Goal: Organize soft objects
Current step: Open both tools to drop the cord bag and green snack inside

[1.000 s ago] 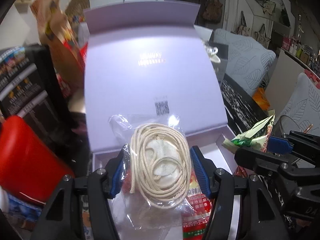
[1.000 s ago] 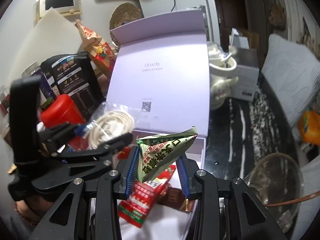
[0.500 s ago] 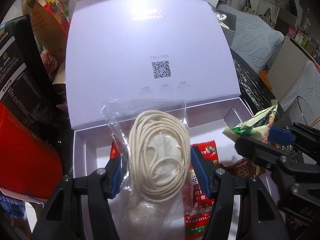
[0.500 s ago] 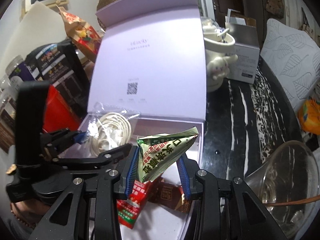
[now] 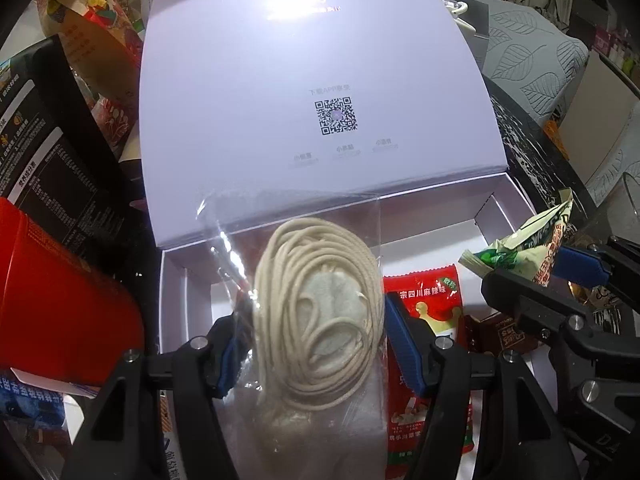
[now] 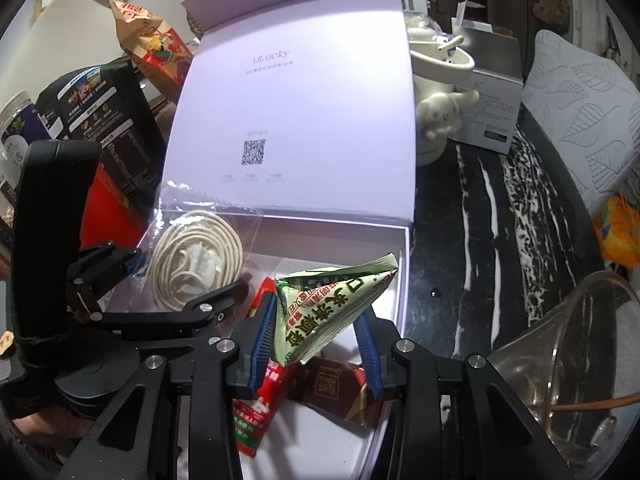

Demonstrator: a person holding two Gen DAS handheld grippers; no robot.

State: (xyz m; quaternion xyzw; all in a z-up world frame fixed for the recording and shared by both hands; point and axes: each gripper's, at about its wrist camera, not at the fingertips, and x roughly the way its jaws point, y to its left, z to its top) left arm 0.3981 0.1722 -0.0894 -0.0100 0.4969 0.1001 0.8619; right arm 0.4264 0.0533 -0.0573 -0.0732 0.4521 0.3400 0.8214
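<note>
My left gripper is shut on a clear plastic bag of coiled cream cord and holds it over the left part of the open lilac box. The bag also shows in the right wrist view. My right gripper is shut on a green triangular snack packet over the box's right part; that packet shows in the left wrist view. A red snack packet and a brown packet lie inside the box. The raised lid stands behind.
A red container and a black snack bag stand left of the box. A white character mug and a grey box stand at the back right. A glass bowl sits on the black marbled table. Patterned cushions lie at the right.
Both grippers have moved forward and down toward the open box, each still holding its item. The box inside and the packets in it have come more fully into view.
</note>
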